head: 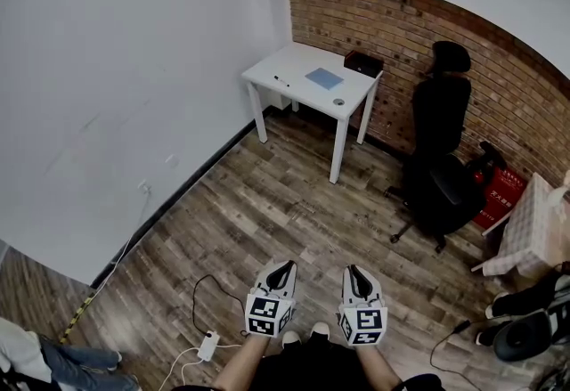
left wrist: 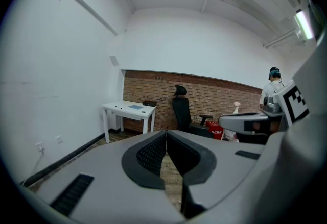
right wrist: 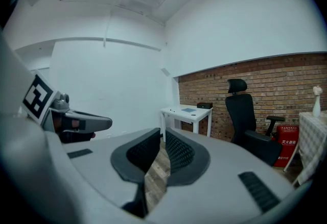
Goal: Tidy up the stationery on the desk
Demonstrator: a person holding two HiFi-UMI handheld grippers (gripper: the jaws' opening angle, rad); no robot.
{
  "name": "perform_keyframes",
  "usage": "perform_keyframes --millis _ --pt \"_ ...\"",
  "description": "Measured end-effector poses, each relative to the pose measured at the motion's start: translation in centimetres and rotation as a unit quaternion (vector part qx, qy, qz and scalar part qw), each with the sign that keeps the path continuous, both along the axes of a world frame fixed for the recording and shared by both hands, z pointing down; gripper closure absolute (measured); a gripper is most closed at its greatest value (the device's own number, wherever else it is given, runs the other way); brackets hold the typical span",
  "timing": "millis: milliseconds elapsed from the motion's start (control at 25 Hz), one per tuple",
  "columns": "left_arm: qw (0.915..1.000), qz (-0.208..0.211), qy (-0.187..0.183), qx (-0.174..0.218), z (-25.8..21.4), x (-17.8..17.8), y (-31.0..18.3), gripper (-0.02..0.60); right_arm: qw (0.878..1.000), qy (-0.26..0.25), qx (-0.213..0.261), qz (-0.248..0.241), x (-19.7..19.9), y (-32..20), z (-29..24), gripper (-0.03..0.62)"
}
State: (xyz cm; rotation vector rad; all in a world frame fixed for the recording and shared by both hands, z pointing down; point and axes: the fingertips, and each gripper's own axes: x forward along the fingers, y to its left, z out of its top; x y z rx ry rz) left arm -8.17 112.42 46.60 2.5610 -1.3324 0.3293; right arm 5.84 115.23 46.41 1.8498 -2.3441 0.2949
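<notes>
Lower centre: left gripper [head: 282, 266] clenched, nothing between jaws; right gripper [head: 354, 271] beside it, likewise closed, empty. Both well apart from white desk [head: 298, 60], upper centre. On it, left to right: dark pen [head: 281, 79], blue sheet [head: 323, 77], small round item [head: 338, 101] (possibly tape), black box [head: 363, 63]. Black chair [head: 441, 149] at right.

The left gripper [head: 283, 266] and right gripper [head: 354, 271] have pale grey shells, black ribbed pads [left wrist: 152, 154] and a rear cube [head: 267, 313] bearing black-and-white square markers; behind them, dark clothing [head: 312, 367]
</notes>
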Motion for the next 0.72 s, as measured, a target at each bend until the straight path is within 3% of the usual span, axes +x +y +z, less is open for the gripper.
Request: perform_keyframes --millis 720 --pt "0.9995 -0.032 -0.005 -0.007 1.0 2.8 -3.7 0.566 1.000 -0.001 -0.003 -0.023 3.5 -4.3 0.4 0.569"
